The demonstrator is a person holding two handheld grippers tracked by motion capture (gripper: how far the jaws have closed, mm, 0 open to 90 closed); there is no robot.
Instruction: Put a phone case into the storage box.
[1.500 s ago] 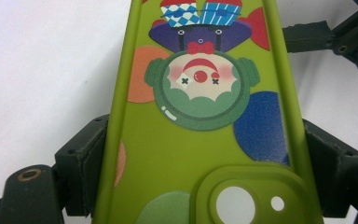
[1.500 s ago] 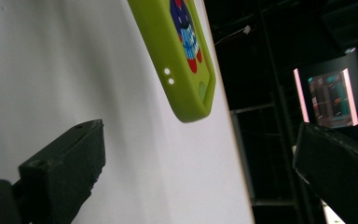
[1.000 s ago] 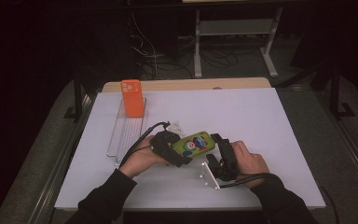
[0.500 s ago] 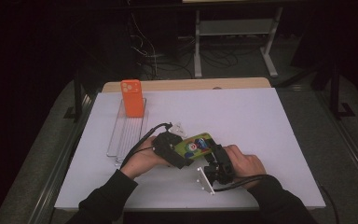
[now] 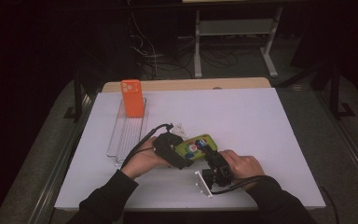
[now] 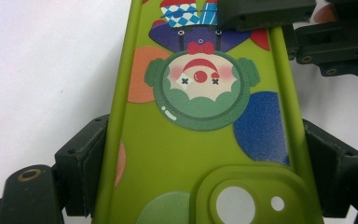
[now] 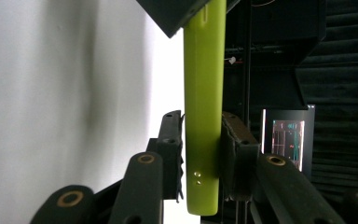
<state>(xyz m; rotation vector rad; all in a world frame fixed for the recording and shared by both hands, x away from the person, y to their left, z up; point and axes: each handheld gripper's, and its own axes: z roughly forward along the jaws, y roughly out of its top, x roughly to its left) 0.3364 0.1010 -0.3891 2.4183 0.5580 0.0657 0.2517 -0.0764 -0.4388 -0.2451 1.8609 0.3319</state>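
We hold the green phone case (image 5: 195, 146) just above the desk (image 5: 261, 121). Our left gripper (image 5: 182, 157) clamps its long sides, and our right gripper's (image 5: 208, 153) jaws have just closed on its end

The right gripper (image 5: 208, 154) is brought in onto the case (image 5: 196, 145), and its jaws are just closed on the edge.

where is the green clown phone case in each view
High view: green clown phone case lies low centre, between both hand-held grippers.
Left gripper view: it fills the middle, clamped across its width.
Right gripper view: edge-on, upright at centre.
Shared landmark: the white table top.
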